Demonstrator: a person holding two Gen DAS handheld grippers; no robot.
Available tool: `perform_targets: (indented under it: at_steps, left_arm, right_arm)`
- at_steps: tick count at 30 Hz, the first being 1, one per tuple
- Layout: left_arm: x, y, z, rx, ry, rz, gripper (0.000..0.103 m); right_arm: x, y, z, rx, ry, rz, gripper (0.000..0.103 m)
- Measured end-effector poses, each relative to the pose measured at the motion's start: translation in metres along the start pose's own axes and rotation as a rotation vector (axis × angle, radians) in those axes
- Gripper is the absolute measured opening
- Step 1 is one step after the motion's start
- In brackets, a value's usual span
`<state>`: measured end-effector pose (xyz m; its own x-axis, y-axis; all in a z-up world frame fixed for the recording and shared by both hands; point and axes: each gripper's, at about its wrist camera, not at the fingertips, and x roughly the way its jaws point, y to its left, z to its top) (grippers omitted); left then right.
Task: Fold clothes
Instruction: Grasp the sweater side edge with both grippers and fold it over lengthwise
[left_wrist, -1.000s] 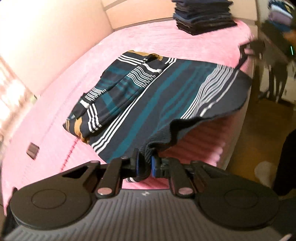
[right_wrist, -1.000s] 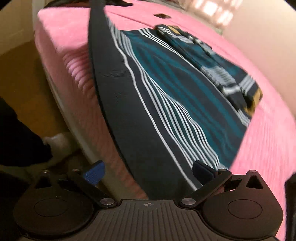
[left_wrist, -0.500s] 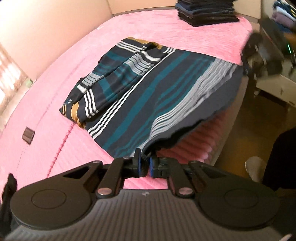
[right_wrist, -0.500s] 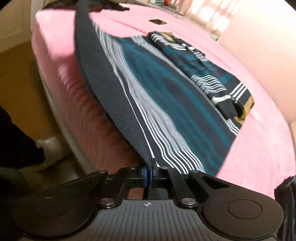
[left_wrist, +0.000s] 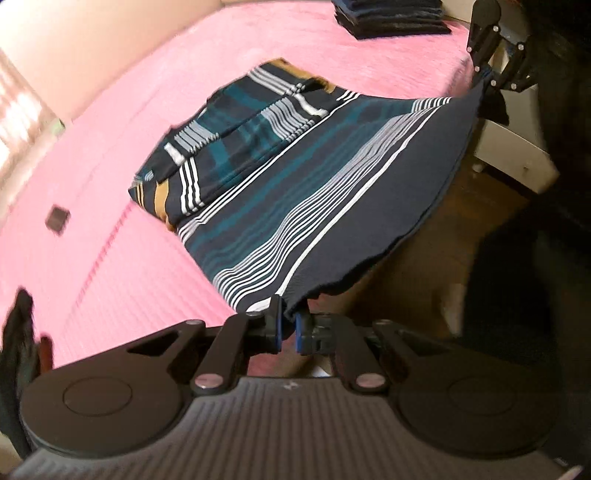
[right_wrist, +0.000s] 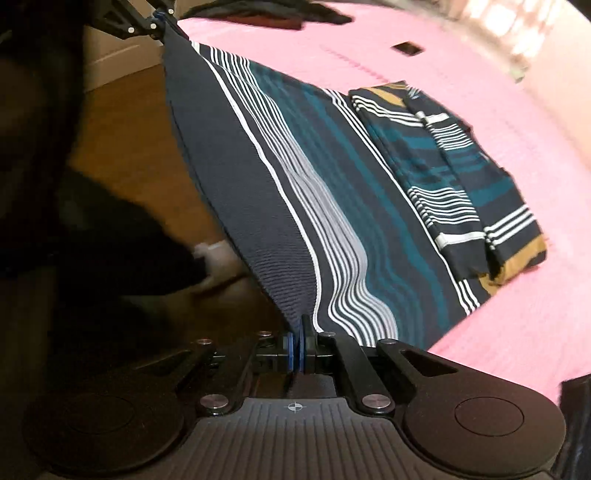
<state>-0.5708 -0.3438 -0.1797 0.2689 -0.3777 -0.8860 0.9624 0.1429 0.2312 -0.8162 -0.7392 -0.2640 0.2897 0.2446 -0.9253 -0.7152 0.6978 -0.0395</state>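
Note:
A navy striped garment (left_wrist: 295, 192) (right_wrist: 332, 206) with teal, white and mustard bands lies partly on the pink bed (left_wrist: 110, 258), its sleeves folded onto its far half. Its dark hem is lifted and stretched past the bed's edge, over the floor. My left gripper (left_wrist: 287, 326) is shut on one hem corner. My right gripper (right_wrist: 298, 345) is shut on the other hem corner. Each gripper shows in the other's view: the right gripper (left_wrist: 487, 70) at the top right of the left wrist view, the left gripper (right_wrist: 155, 24) at the top left of the right wrist view.
A stack of folded dark clothes (left_wrist: 391, 16) sits at the bed's far corner. A small dark tag (left_wrist: 57, 218) (right_wrist: 406, 48) lies on the pink cover. Dark clothes (right_wrist: 266, 13) lie at the other end. White furniture (left_wrist: 513, 147) and a person's dark leg (right_wrist: 96, 236) stand beside the bed on the wooden floor.
The right gripper went from open to shut on the hem. Both grippers then pulled back and up, drawing the hem taut off the bed's edge.

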Motion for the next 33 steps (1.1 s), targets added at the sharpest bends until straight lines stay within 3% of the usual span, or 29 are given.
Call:
perform_targets:
  at_steps: [2, 5, 9, 12, 17, 21, 25, 33]
  left_arm:
    - [-0.009, -0.001, 0.003, -0.039, 0.005, -0.015, 0.004]
    - [-0.011, 0.024, 0.028, -0.083, -0.046, 0.017, 0.004]
    - [0.001, 0.102, 0.081, -0.154, -0.140, 0.074, 0.004]
    - [0.033, 0.175, 0.122, -0.214, -0.160, 0.056, 0.005]
    - [0.119, 0.290, 0.167, -0.295, -0.146, 0.012, 0.004]
    - [0.194, 0.353, 0.176, -0.385, -0.085, -0.070, 0.004]
    - [0.245, 0.373, 0.181, -0.392, -0.032, -0.121, 0.003]
    - [0.290, 0.394, 0.191, -0.449, 0.032, -0.122, 0.003]
  right_arm:
    - [-0.009, -0.003, 0.002, 0.001, 0.010, 0.013, 0.001]
    - [-0.025, -0.033, 0.020, -0.016, 0.004, -0.039, 0.001]
    - [-0.046, -0.111, 0.072, -0.069, -0.017, -0.131, 0.001]
    - [-0.038, -0.175, 0.116, -0.099, -0.007, -0.188, 0.001]
    - [0.023, -0.288, 0.184, -0.108, 0.058, -0.240, 0.001]
    - [0.087, -0.356, 0.215, -0.063, 0.133, -0.211, 0.001]
    - [0.129, -0.397, 0.223, 0.005, 0.181, -0.165, 0.001]
    - [0.158, -0.435, 0.217, 0.091, 0.184, -0.078, 0.001]
